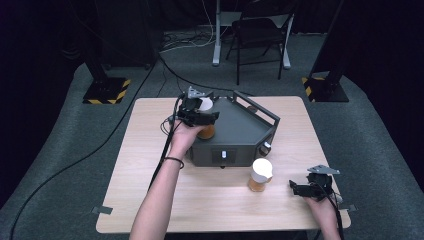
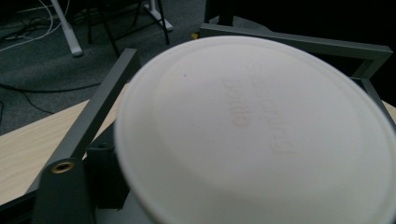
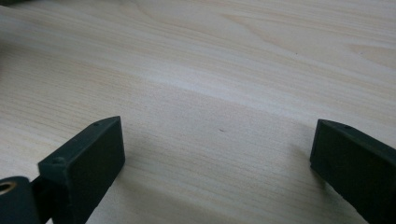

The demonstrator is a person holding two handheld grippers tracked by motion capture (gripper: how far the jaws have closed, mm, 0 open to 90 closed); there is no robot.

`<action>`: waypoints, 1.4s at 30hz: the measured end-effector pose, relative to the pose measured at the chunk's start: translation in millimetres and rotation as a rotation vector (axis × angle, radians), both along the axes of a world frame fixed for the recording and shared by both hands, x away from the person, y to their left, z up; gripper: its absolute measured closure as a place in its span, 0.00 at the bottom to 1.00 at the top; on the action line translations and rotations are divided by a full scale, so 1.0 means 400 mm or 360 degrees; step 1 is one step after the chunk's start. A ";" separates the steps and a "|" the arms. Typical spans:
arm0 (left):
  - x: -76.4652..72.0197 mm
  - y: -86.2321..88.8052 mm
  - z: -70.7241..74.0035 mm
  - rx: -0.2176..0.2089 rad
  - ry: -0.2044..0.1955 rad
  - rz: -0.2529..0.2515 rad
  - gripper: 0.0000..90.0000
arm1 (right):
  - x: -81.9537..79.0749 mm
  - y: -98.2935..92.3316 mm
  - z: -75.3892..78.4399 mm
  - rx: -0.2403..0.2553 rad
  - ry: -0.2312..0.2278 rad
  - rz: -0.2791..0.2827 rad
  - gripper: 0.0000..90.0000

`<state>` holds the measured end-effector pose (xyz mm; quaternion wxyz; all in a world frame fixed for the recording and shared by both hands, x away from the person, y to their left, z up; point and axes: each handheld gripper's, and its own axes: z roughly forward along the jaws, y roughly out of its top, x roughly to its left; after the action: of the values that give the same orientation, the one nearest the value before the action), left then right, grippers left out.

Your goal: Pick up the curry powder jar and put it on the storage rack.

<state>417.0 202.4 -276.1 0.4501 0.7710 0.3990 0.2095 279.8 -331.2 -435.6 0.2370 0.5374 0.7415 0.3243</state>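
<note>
The left gripper (image 1: 201, 116) is held over the left rear corner of the grey machine (image 1: 240, 137), with a white-lidded cup of amber liquid (image 1: 205, 131) directly beneath it on the machine. In the left gripper view the cup's white lid (image 2: 261, 135) is seen very close. Whether the cup is gripped or released cannot be told, as the jaws are hidden. A second lidded cup (image 1: 260, 175) is set on the wooden surface (image 1: 150, 200) just in front of the machine. The right gripper (image 1: 302, 189) is rested on the surface to the right of that cup, jaws spread wide and empty.
</note>
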 end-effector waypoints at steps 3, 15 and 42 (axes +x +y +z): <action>-0.009 0.006 0.007 0.0000 -0.0001 0.0020 0.17 | 0.000 0.000 0.000 0.0000 0.0000 0.0000 0.03; -0.107 0.077 0.022 -0.0059 -0.0097 -0.0023 0.05 | 0.000 0.000 0.000 0.0000 0.0000 0.0000 0.03; -0.334 0.251 -0.130 -0.0046 -0.0187 0.0053 0.05 | -0.001 0.001 0.000 0.0000 0.0000 -0.0004 0.03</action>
<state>283.4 302.7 -327.9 0.4801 0.7441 0.3876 0.2560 279.6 -330.7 -435.5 0.2374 0.5385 0.7408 0.3240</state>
